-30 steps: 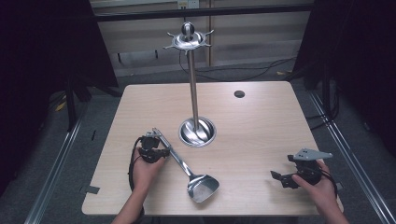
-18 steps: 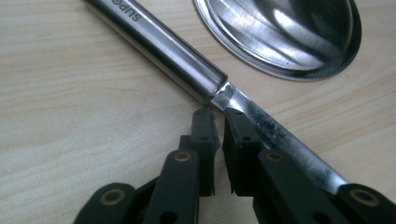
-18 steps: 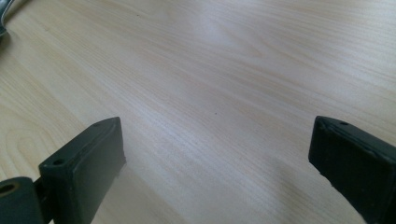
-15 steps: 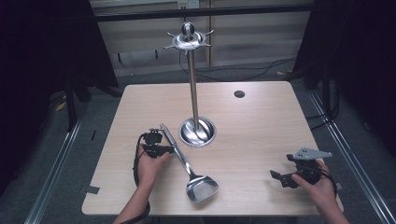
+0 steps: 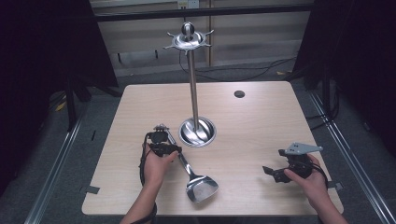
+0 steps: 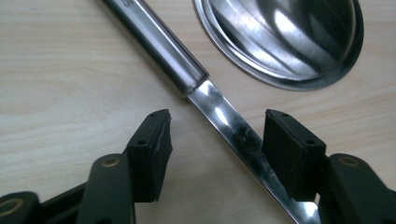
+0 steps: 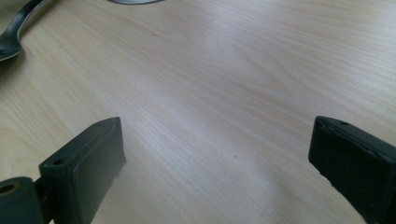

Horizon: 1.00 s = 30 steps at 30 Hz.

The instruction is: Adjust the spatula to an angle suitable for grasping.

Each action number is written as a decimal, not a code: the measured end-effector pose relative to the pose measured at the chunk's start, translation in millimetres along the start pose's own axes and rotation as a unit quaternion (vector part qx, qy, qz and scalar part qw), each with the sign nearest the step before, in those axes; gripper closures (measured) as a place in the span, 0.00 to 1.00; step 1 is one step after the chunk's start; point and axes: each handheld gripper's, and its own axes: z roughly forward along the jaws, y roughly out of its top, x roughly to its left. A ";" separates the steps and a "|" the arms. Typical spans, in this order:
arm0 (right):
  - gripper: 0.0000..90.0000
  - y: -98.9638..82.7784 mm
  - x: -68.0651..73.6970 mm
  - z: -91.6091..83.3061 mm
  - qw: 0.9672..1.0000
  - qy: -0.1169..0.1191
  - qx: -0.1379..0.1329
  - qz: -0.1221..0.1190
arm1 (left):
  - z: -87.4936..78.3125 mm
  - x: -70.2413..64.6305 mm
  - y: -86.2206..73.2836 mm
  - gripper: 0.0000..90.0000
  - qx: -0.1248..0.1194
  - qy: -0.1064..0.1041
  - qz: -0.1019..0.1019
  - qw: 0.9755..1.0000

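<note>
Letting go of the spatula (image 6: 219, 112) with the left hand-held gripper (image 6: 217, 140): jaws having just been opening, now standing fairly wide, pads clear of the metal on both sides, the flat shaft lying between them and running close under the pad on the right of the left gripper view. Resting flat on the counter (image 5: 261, 126), the spatula, nothing lifting it.

Judging the step in hand as a release and a drawing away. Doing it well likely meaning: keeping the jaws spread enough so that neither pad drags the shaft, lifting straight up from the counter before moving sideways, and watching the pad nearest the metal, since a brush there could roll or slide the utensil toward the stand's base (image 6: 285, 37) just beyond.

Looking at the spatula itself: polished steel, a flat bright strip between the jaws, thickening just ahead of them into a round tubular handle pointing away past the base. In the high view, lying aslant just right of the left hand-held gripper (image 5: 161, 142), the broad shiny blade (image 5: 201, 188) on the near side, toward the person, the handle end up beside the stand's dish-shaped base. Slippery and hard, probably, so apt to skate on the wood.

Farther off, rising from that base, the tall stand (image 5: 192, 84) with its hooked crown. Well apart to the right, holding over bare wood, the right hand-held gripper (image 5: 275, 171), jaws wide, nothing between them.
</note>
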 end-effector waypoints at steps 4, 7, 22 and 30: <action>0.04 3.3 0.7 3.6 1.000 0.003 0.000 -0.002 | 0.8 -8.8 -3.0 0.44 0.011 0.002 0.008 1.000; 0.04 4.6 1.0 5.4 1.000 0.005 0.001 -0.003 | 2.3 -15.4 -7.6 0.48 0.021 0.000 0.025 0.999; 0.04 4.6 0.2 8.3 1.000 0.006 0.005 -0.006 | 0.5 0.5 0.8 0.66 0.029 0.012 -0.007 0.999; 0.04 4.5 1.4 9.5 1.000 0.008 0.007 -0.009 | 0.4 0.8 5.6 0.71 0.039 0.047 0.004 0.998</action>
